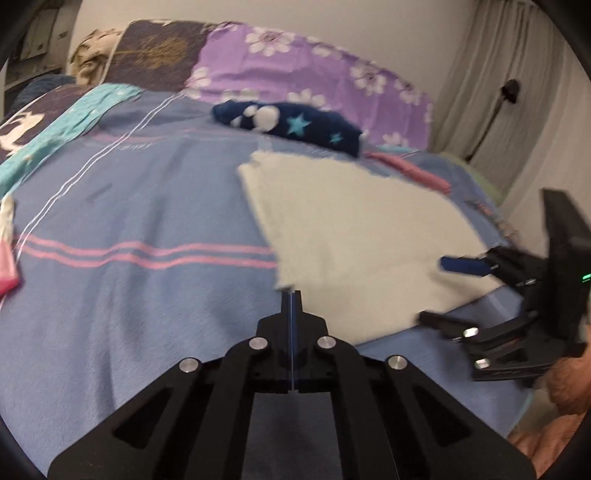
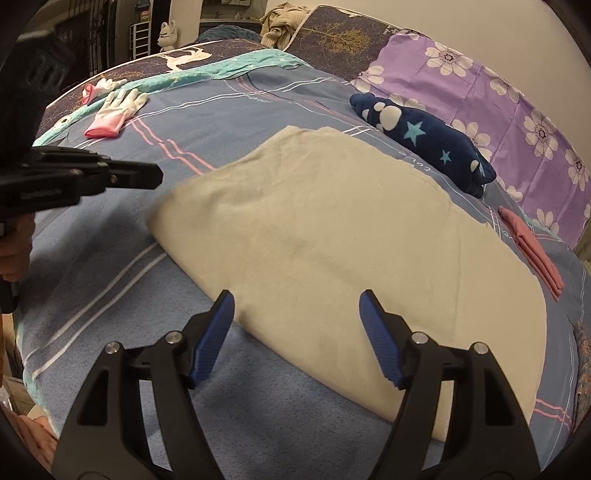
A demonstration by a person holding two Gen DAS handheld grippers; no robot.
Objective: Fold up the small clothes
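Note:
A cream cloth (image 2: 332,236) lies flat on the blue striped bedspread (image 2: 110,236); it also shows in the left wrist view (image 1: 354,236). My left gripper (image 1: 291,295) has its jaws closed together at the cloth's near left corner; whether cloth is pinched between them I cannot tell. In the right wrist view it (image 2: 157,175) sits just left of the cloth's corner. My right gripper (image 2: 297,299) is open and empty, its blue pads (image 2: 214,332) over the cloth's near edge. In the left wrist view it (image 1: 436,288) is at the cloth's right side.
A navy star-patterned garment (image 2: 424,136) lies behind the cloth. A folded pink cloth (image 2: 532,247) lies to its right. White-and-pink gloves (image 2: 114,110) lie at the far left. A purple floral pillow (image 2: 498,110) and a dark pillow (image 2: 343,33) are at the back.

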